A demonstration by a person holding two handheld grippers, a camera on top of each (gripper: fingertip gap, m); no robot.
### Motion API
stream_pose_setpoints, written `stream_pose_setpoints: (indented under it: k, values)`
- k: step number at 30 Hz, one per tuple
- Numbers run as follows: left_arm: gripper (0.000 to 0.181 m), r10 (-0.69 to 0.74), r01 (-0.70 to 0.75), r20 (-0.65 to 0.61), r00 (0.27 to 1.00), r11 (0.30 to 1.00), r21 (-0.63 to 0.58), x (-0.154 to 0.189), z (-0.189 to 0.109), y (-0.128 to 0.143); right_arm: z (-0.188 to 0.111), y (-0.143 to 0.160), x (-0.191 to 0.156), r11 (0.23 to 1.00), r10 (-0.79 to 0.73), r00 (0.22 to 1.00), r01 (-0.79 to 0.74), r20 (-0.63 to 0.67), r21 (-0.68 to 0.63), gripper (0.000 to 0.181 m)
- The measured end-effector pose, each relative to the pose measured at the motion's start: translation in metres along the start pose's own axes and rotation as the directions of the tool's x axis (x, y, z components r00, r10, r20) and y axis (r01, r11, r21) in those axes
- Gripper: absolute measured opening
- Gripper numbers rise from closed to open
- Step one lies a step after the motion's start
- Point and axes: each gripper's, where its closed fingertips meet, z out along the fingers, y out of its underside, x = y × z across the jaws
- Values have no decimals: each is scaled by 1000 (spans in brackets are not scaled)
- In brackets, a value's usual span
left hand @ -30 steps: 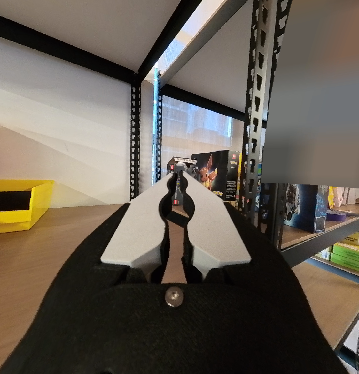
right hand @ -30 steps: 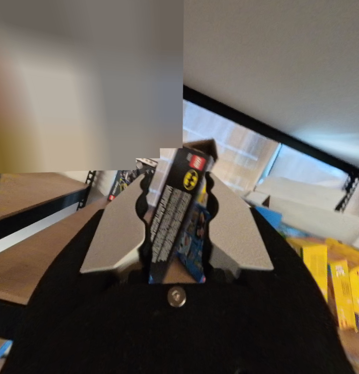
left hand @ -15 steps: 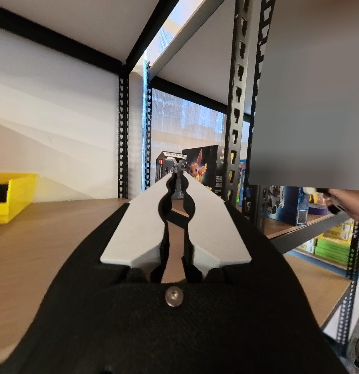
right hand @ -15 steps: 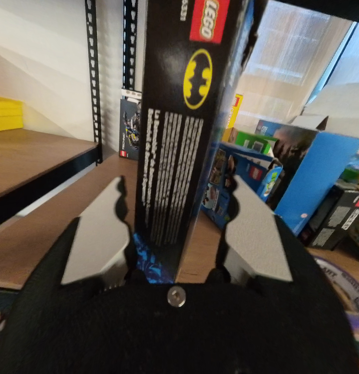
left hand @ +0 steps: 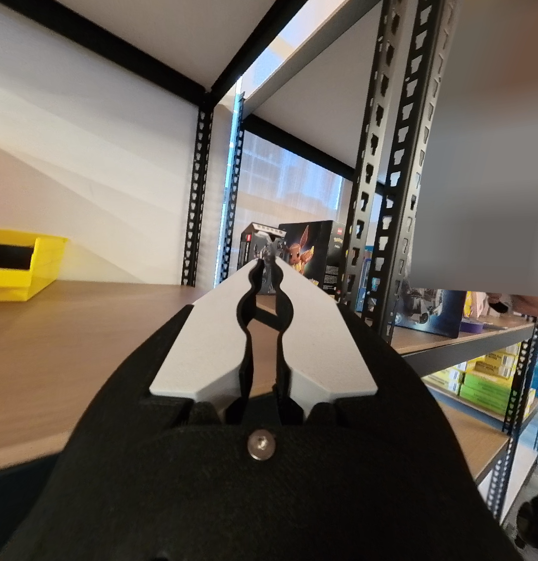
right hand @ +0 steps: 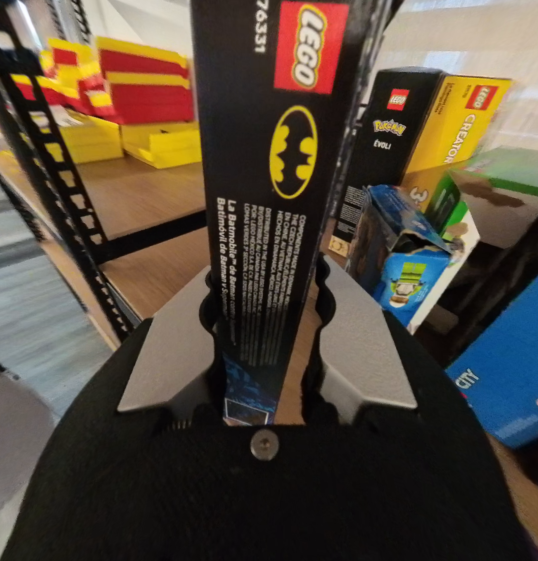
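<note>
Gripping upright black box, right tool; left tool closed, empty, over wooden shelf.

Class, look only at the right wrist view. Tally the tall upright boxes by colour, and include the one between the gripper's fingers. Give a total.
Black: 2, the black box with the bat emblem in the right gripper and the black box behind it
Yellow: 1, the yellow box
Total: 3
</note>
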Motion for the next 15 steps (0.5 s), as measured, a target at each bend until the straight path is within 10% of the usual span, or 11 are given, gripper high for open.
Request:
stream_pose_setpoints:
  k: [15]
  values:
    - [1,222,-230,-124,967,972,-52,27,62,-67,-2,-3,11,999,-20,930,0,368,54,61]
